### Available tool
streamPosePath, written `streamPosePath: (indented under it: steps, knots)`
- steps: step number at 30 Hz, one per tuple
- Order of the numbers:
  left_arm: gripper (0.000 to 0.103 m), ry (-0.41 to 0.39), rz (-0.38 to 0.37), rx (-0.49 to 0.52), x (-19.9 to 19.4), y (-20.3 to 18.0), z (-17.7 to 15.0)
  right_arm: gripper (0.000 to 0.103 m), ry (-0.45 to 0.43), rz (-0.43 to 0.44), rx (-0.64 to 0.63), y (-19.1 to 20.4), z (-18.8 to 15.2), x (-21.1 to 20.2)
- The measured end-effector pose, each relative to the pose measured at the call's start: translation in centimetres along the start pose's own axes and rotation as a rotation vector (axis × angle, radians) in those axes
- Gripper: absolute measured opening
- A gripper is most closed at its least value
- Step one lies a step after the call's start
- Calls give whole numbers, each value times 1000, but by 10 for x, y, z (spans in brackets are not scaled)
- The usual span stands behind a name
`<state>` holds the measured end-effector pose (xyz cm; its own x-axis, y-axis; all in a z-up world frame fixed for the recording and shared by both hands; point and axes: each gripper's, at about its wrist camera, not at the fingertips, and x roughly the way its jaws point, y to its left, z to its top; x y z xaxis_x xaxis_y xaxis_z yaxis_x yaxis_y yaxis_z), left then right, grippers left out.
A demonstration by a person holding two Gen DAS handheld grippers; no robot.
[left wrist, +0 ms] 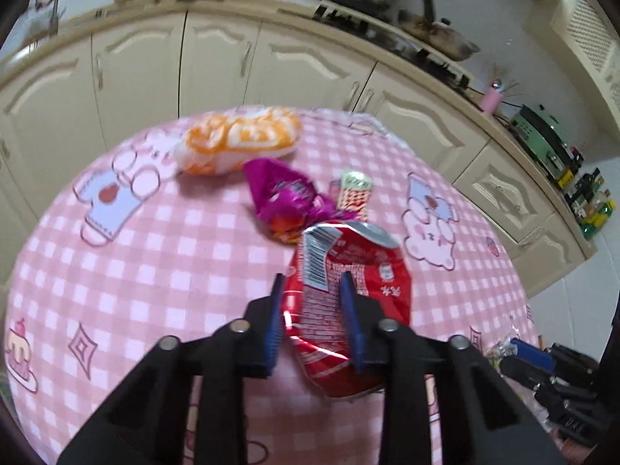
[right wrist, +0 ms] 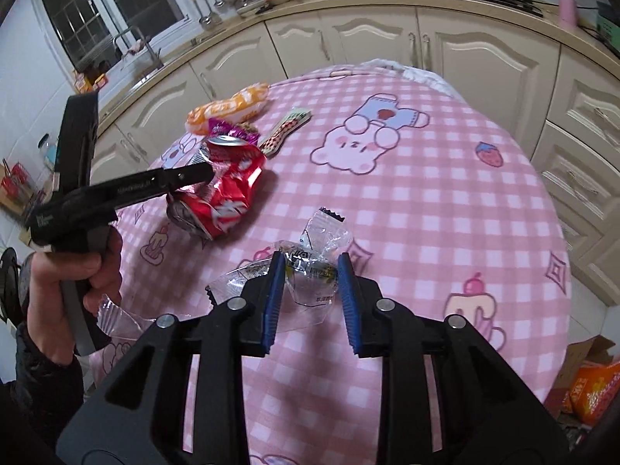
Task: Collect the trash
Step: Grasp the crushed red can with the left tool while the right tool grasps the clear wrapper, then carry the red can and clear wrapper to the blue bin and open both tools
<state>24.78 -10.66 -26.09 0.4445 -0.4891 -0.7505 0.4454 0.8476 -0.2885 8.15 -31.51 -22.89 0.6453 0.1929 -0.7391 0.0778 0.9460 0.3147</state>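
On the desk, under its pink checked cloth, both claws are at the picking-up step. The left claw has narrowed onto the crushed red drink can: its blue pads sit against the can's dented body, at six o'clock of the desk in the left wrist view. The right claw has closed on the crumpled clear plastic wrapper, which bunches between its pads at six o'clock in its own view. In the right wrist view the left claw shows at nine o'clock, biting the can, with the person's hand on its handle.

Still lying loose at twelve o'clock from the can are a purple foil wrapper, an orange-and-white snack bag and a small patterned sachet.

Next, I judge, both pieces must be lifted clear and carried to a bin, which no view shows. The can's slick, dented skin may slip, and the thin film may tear.
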Motion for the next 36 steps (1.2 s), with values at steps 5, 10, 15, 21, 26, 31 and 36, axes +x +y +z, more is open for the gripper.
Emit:
streamPosePath:
  steps: [5, 10, 15, 21, 26, 31, 36]
  knots:
    - [16, -54, 6, 47, -18, -16, -4, 28, -36, 1, 23, -9, 1, -15]
    - [10, -93, -1, 73, -39, -25, -12, 28, -71, -6, 36, -18, 3, -32]
    - [9, -105, 18, 130, -52, -38, -24, 28, -97, -12, 48, -27, 4, -45]
    - [9, -100, 22, 180, -56, -52, -34, 28, -128, -19, 63, -36, 3, -60]
    - [9, -115, 1, 219, -65, -69, -37, 28, -161, -34, 80, -47, 1, -78]
    - [9, -156, -45, 231, -85, -92, -33, 28, -210, -62, 113, -70, -2, -104]
    - [9, -183, -145, 269, -101, -135, -33, 28, -258, -113, 164, -101, -12, -137]
